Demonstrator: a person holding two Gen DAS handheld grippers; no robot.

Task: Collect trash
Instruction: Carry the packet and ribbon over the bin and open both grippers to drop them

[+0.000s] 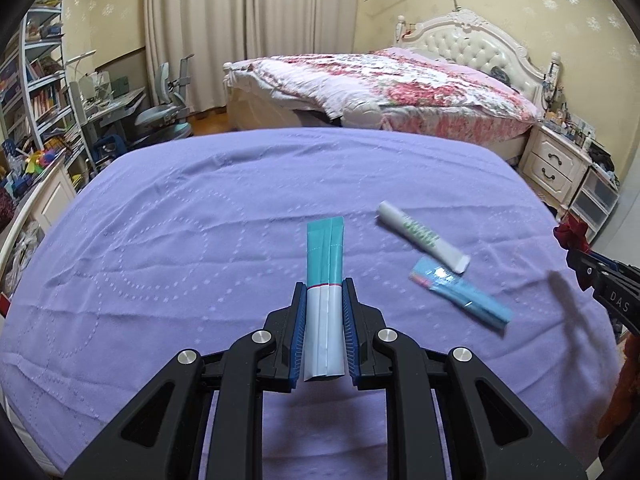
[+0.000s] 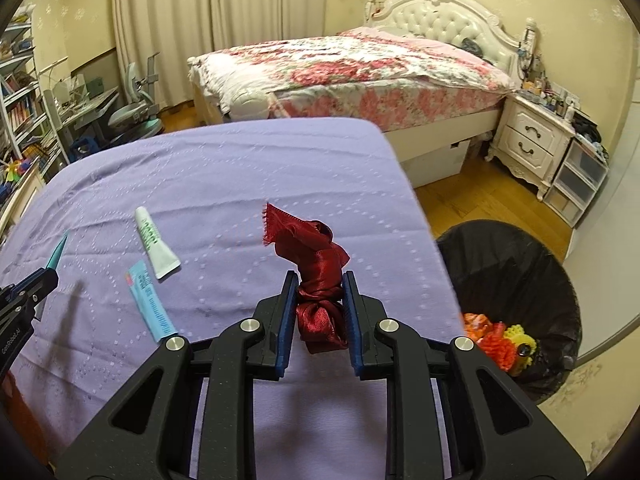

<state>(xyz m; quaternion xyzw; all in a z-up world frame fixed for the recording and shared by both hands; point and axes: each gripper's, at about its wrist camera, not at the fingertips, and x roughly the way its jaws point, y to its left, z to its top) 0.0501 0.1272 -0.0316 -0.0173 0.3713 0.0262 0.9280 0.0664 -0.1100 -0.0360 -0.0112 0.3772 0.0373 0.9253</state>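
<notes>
My left gripper [image 1: 323, 286] is shut on a flat teal-and-white packet [image 1: 325, 264], which sticks out forward above the purple-covered table [image 1: 200, 220]. My right gripper [image 2: 320, 278] is shut on a crumpled dark red ribbon [image 2: 316, 256], lifted off the cloth. On the table lie a white tube with green print [image 1: 422, 236] [image 2: 154, 242] and a light blue sachet [image 1: 460, 294] [image 2: 148, 300]. A black-lined trash bin [image 2: 516, 264] stands on the floor right of the table, holding orange and yellow scraps [image 2: 500, 346]. Each gripper shows at the edge of the other's view.
A bed with a floral quilt [image 1: 380, 84] stands beyond the table, with a white nightstand [image 2: 532, 136] and plastic drawers [image 2: 576, 180] to its right. A desk, chair [image 1: 164, 108] and bookshelves [image 1: 36, 92] fill the left side. Wooden floor lies between table and bed.
</notes>
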